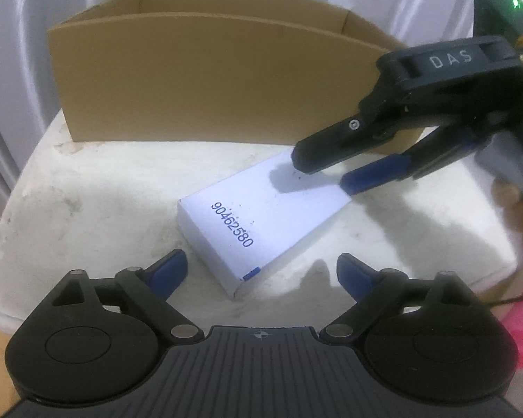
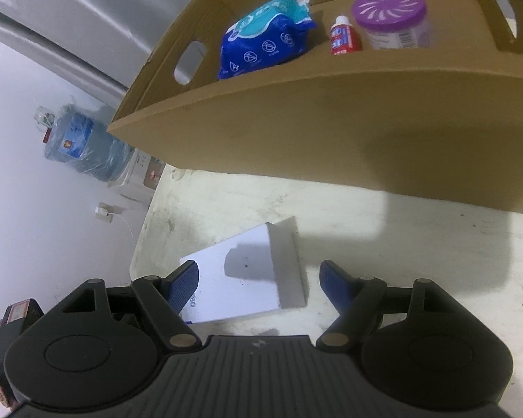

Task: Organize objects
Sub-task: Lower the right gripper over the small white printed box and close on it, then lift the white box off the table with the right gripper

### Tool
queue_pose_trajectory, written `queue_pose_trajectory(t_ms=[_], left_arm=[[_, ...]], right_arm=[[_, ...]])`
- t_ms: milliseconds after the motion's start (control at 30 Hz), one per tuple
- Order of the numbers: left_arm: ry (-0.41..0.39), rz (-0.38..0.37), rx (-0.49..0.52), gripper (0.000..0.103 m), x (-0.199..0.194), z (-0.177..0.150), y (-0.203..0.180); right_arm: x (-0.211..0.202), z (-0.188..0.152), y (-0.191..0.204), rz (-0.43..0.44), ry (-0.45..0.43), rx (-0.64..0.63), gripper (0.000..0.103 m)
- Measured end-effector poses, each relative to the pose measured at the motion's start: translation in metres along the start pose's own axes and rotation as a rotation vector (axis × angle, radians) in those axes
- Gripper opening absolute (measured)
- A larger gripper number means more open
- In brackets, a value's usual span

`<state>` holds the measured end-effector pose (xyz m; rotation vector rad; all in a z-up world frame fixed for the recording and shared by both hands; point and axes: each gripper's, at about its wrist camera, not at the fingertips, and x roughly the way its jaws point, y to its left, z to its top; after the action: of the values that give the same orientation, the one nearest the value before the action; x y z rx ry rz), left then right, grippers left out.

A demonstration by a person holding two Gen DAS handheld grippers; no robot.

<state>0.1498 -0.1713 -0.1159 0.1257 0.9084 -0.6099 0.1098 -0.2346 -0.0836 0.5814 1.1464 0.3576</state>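
White flat cardboard box [image 1: 261, 223] mid-worktop [image 1: 87, 209], both hand-held grippers, left [image 1: 261, 271] and right [image 2: 258, 278], wide around it, unpinched; next squeeze, lift into brown carton [image 2: 331, 122].

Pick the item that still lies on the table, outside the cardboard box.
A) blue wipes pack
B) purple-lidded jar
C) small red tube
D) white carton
D: the white carton lies flat on the table in front of the cardboard box; the others sit inside.

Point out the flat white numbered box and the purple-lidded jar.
Flat white numbered box [image 1: 261, 216]: left wrist view, printed top face.
Purple-lidded jar [image 2: 389, 6]: right wrist view, swirl-patterned lid.
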Motion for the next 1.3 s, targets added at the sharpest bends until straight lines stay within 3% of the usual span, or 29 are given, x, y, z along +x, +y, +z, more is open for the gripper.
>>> queue_pose_trajectory(t_ms=[167,367,500,933,1300], left_arm=[[0.004,0.068,0.075,0.078,0.004,0.002,-0.009],[-0.003,0.098,0.024,0.068,0.006,0.009,-0.009],[-0.008,0.070,-0.046,0.067,0.002,0.005,-0.004],[-0.009,0.050,-0.010,0.067,-0.011,-0.006,-0.030],[0.002,0.083,0.034,0.072,-0.008,-0.004,-0.035]], right_arm=[[0.007,-0.002,-0.001,0.002,0.011,-0.023,0.077],[0.013,-0.003,0.004,0.023,0.021,-0.059,0.065],[0.014,-0.007,0.009,0.020,0.023,-0.089,0.065],[-0.005,-0.031,0.004,-0.012,0.038,-0.126,0.065],[-0.004,-0.027,-0.001,-0.013,0.036,-0.118,0.065]])
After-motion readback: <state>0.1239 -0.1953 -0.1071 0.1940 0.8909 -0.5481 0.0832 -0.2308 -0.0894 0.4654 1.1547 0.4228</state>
